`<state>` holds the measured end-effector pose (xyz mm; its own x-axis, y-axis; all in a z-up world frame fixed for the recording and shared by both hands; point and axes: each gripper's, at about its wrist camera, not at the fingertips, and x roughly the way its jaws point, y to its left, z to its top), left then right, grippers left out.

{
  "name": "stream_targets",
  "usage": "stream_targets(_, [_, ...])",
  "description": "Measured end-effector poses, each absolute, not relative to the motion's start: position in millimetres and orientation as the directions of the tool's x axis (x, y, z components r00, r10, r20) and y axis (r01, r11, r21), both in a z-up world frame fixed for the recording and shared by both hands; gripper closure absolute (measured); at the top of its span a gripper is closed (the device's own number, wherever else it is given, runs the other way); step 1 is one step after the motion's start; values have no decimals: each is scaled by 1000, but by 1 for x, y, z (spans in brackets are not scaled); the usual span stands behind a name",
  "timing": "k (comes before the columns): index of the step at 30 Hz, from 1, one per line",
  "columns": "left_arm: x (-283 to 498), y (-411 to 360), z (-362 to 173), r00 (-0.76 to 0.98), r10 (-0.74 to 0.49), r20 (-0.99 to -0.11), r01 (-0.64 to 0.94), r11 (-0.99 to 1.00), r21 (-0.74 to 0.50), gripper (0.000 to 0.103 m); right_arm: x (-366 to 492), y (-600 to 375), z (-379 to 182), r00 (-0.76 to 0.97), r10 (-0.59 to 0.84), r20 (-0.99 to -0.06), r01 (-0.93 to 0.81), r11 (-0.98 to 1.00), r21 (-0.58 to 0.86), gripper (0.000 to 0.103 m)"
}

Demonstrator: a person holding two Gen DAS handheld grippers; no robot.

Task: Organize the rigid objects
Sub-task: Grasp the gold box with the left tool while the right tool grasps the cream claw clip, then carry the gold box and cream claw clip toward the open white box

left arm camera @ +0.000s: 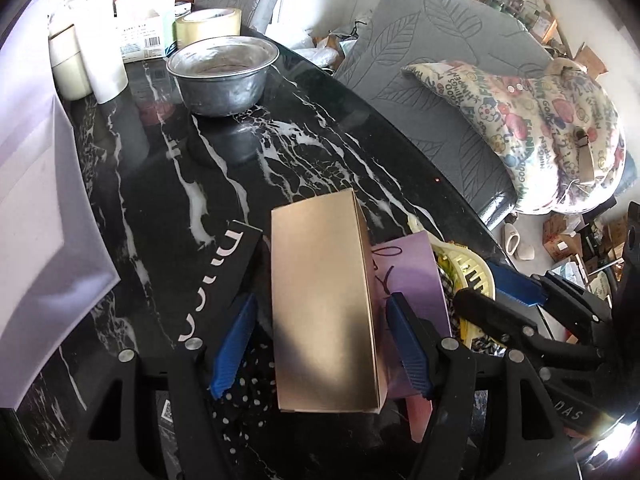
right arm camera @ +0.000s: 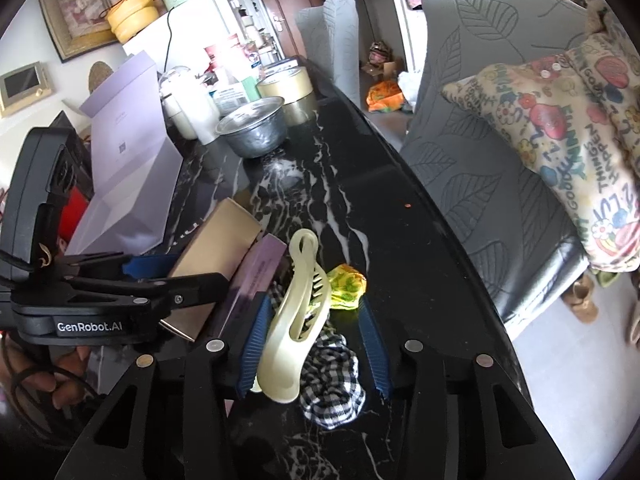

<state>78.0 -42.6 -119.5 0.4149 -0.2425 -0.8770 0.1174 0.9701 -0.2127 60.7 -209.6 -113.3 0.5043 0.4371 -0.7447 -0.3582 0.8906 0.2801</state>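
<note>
Status: early stage — no item has yet been lifted or placed, as far as the views show.

The left gripper (left arm camera: 320, 344) straddles a tan cardboard box (left arm camera: 324, 304) lying on the black marbled surface (left arm camera: 224, 168). Its blue pads (left arm camera: 234, 344) stand apart on either side of the box; a narrow gap shows at the left pad, and contact at the right pad cannot be confirmed. Judged state: partly closed around the box, not yet clamped.

The right gripper (right arm camera: 314, 350) is lowered over a cream plastic hair claw clip (right arm camera: 294, 324). The left pad (right arm camera: 252, 350) sits just beside the clip, possibly touching; the right pad stands clear of it. The clip rests on a black-and-white checked cloth (right arm camera: 332, 384), with a yellow-green scrunchie (right arm camera: 346, 282) just beyond it. Judged state: fingers apart, clip between them, no grip established.

A lilac box (left arm camera: 412, 280) lies against the tan box on its right side, between the two working zones.

Remaining work: close on the box and the clip, lift them, and carry them to a destination — none is plainly identified. A metal bowl (left arm camera: 222, 76) stands further along the surface, near tape rolls (left arm camera: 208, 26) and a large lavender carton (right arm camera: 124, 160); it may serve as a container, but this is a judgement only.
</note>
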Motion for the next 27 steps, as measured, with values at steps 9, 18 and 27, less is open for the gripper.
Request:
stream_targets(9, [79, -43, -122, 420, -225, -879, 106, 974, -199, 58, 63, -209, -118, 472, 472, -745, -335, 877, 343, 79])
stream_targets(18, [59, -29, -107, 461, -227, -858, 61, 973, -224, 58, 47, -217, -100, 541, 468, -698, -327, 882, 339, 82])
stream_targets(27, [29, -17, -88, 507, -207, -837, 29, 974, -223, 58, 29, -209, -82, 563, 483, -670, -369, 873, 319, 82])
